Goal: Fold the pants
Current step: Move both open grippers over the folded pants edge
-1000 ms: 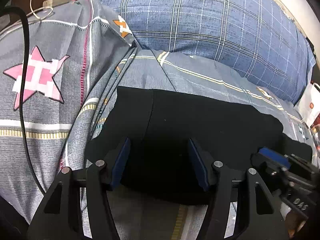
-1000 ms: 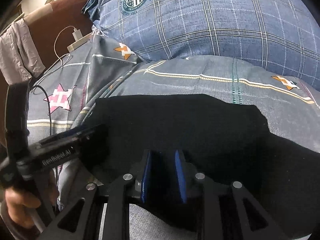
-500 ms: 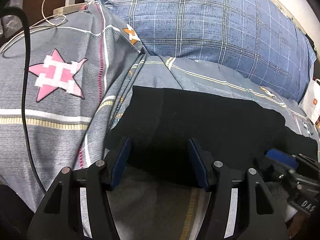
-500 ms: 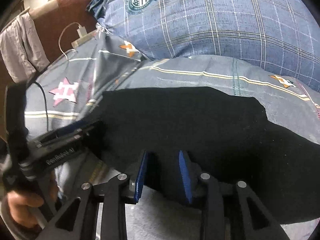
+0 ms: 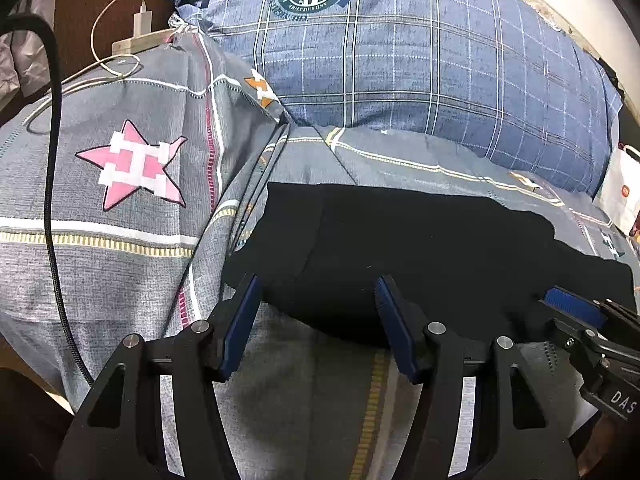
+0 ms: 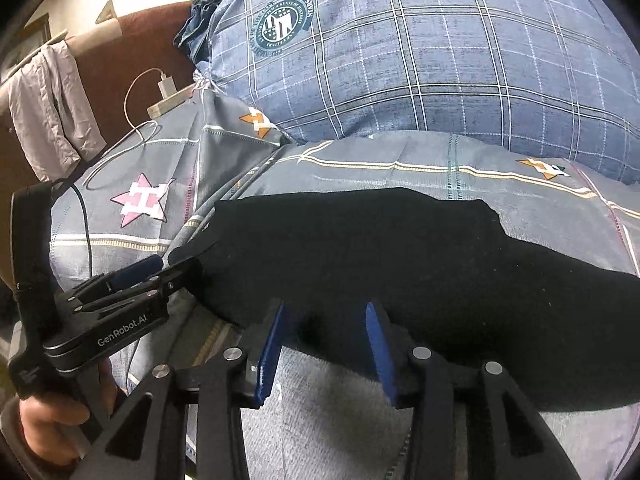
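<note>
The black pants (image 5: 420, 248) lie flat and folded on the grey patterned bedsheet (image 5: 120, 248). My left gripper (image 5: 316, 284) stands open at their near left edge; the cloth lies between the fingertips without being pinched. Its body (image 6: 140, 276) also shows at the left of the right wrist view, held by a hand (image 6: 40, 420). My right gripper (image 6: 325, 308) is at the near edge of the pants (image 6: 400, 256), farther right. Its jaws are opening, with the black hem lying loosely between the blue pads (image 6: 270, 344). Its tip (image 5: 576, 308) shows in the left wrist view.
A big blue plaid pillow (image 5: 400, 60) fills the back. A white charger and cable (image 5: 140, 24) lie at the back left, and a black cable (image 5: 52, 200) runs down the left side. A white bag (image 5: 620, 192) stands at the right. Grey cloth (image 6: 48, 112) hangs on a rail.
Both grippers have drawn back toward the near edge of the pants. The right jaws have widened from nearly shut on the hem. The pants stay flat.
</note>
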The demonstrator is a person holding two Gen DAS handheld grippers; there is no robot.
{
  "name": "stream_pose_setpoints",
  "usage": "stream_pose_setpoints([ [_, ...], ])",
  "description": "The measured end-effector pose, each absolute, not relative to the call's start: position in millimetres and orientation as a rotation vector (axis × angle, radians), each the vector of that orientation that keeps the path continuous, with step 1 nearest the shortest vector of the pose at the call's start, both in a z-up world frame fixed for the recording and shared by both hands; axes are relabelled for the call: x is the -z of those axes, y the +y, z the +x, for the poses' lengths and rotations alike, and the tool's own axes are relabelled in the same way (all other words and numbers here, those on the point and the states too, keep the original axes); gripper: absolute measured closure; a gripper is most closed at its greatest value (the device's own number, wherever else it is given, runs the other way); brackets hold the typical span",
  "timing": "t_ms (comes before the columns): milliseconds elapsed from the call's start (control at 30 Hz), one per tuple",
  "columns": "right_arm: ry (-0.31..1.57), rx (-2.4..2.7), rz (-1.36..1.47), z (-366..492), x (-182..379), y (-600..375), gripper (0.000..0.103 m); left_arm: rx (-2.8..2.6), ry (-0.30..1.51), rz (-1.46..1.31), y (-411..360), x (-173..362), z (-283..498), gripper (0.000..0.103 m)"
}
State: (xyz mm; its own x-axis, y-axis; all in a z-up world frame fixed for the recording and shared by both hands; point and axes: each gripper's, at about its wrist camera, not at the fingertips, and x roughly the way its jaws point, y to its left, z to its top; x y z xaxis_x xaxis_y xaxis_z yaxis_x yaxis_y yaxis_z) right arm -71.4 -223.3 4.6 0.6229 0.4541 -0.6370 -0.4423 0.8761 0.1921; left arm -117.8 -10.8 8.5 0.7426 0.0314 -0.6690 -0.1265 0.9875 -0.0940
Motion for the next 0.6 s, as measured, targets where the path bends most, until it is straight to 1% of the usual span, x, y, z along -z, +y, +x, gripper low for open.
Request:
stream_pose_setpoints([
  [600, 0.745, -0.488, 0.075, -65.8, 5.1, -244.2, 0.060, -0.072, 0.740, -0.133, -16.9, 9.1, -110.5, 0.043],
])
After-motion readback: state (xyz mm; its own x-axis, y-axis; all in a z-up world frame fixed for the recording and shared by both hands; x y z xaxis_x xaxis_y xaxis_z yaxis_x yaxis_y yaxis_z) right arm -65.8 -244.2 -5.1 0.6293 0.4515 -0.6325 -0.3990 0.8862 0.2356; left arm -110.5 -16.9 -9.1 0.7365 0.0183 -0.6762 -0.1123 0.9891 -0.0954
